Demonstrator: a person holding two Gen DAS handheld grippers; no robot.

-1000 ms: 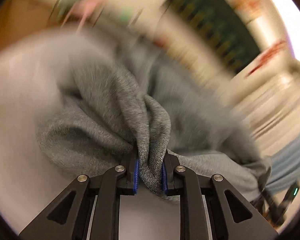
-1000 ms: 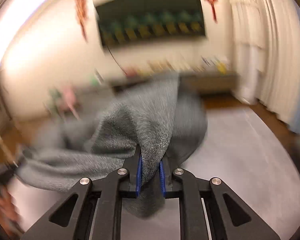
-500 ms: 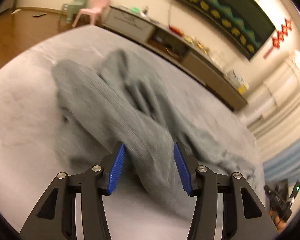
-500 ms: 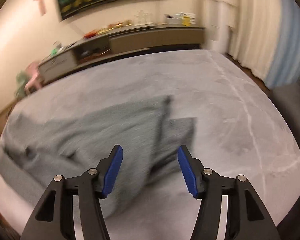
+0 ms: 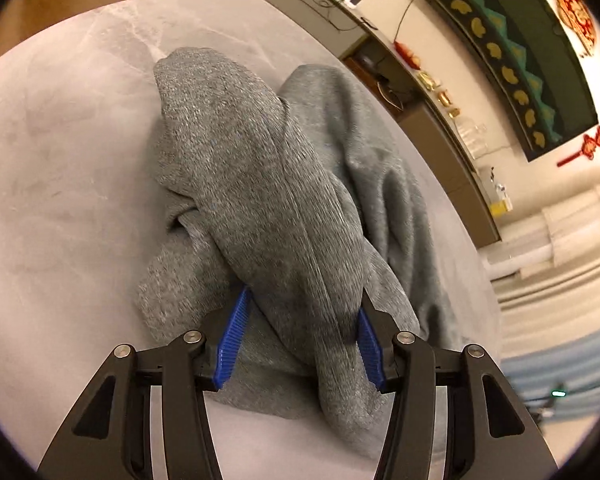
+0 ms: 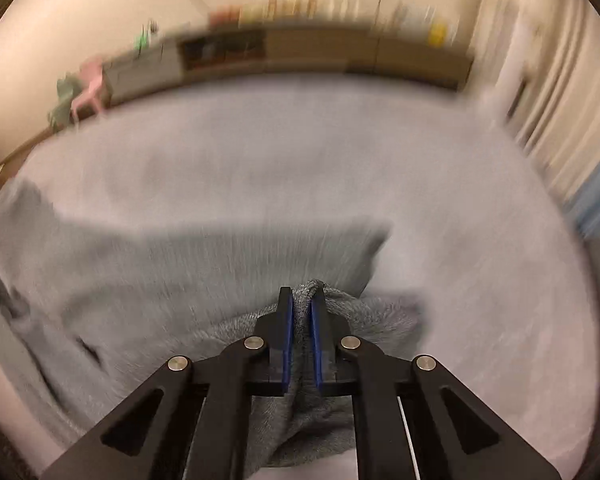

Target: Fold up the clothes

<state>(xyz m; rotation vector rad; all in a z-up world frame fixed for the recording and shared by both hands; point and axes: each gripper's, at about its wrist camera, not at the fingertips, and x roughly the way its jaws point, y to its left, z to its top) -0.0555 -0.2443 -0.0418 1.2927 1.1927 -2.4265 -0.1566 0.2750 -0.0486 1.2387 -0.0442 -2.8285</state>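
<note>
Pinching a near fold of the grey knit garment (image 6: 204, 280), my right gripper (image 6: 300, 340) has just closed on cloth. My left gripper (image 5: 298, 344) stands half-wide astride a thick roll, pads not pressing. Spread across the pale table (image 5: 60, 200), the garment looks soft, limp and light: best gripped at hems or corners.
</note>
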